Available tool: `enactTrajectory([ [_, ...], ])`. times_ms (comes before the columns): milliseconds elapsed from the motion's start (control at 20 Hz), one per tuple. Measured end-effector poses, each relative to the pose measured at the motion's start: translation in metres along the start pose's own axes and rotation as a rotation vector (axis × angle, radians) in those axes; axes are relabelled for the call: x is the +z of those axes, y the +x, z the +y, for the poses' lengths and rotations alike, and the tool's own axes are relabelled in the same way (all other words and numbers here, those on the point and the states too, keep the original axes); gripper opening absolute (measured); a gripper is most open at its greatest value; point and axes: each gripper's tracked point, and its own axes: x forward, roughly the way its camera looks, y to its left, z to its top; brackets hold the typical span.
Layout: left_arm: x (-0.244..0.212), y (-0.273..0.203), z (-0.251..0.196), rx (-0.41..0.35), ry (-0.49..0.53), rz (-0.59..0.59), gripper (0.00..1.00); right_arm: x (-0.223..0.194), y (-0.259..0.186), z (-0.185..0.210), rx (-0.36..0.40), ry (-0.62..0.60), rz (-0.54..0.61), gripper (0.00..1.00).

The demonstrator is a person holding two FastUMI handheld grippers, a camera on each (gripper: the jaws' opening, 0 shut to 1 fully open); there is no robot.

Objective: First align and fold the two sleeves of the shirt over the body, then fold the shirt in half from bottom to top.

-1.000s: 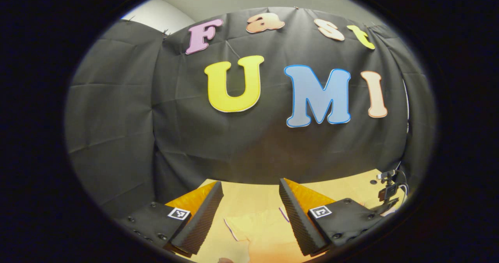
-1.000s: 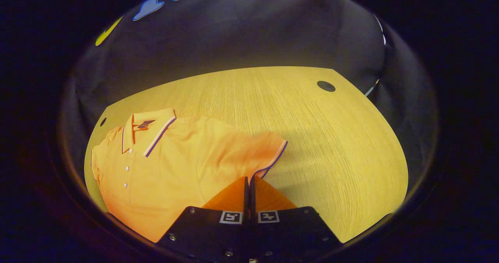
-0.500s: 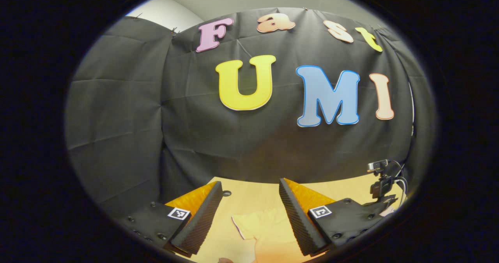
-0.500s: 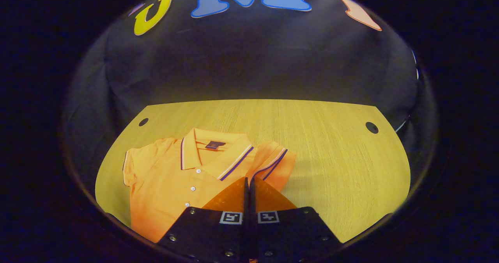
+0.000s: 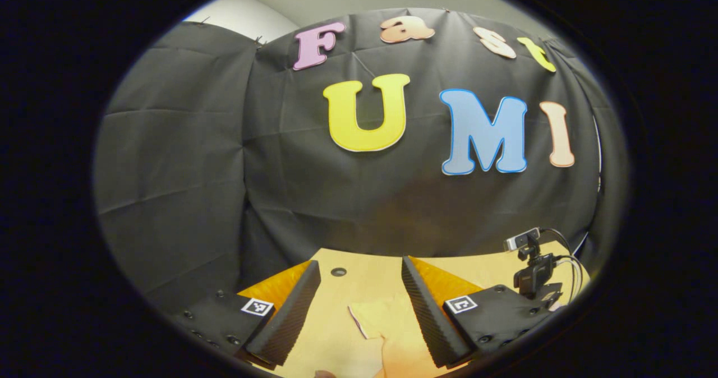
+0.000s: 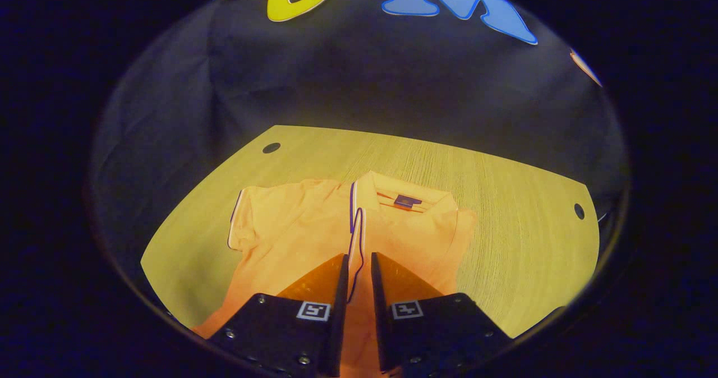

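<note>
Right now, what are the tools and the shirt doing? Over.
Left tool open, empty. Right tool slightly parted around sleeve hem. Shirt flat, one sleeve folded over. Nothing in the way.

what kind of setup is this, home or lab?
Looks like a lab recording booth, not a home: black cloth wall draped behind a bare wooden table, a small camera on a stand at the table's edge, and one orange polo shirt laid out.

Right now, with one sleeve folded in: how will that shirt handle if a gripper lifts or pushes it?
Probably floppy: the shirt lies flat on the table, its folded sleeve draped over the body. Likely light: thin knit. Pushed, it would likely bunch; the other sleeve lies loose.
</note>
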Motion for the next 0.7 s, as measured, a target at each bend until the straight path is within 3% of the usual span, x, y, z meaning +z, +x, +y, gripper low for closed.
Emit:
enactTrajectory([
  [300,-0.044,0.031,-0.002,-0.045,-0.007,0.051,0.96,0.017,-0.037,-0.002,-0.013,0.005,-0.06,0.24],
  [700,-0.143,0.1,-0.002,-0.086,-0.036,0.201,0.96,0.051,-0.119,-0.007,-0.069,0.063,-0.202,0.25],
])
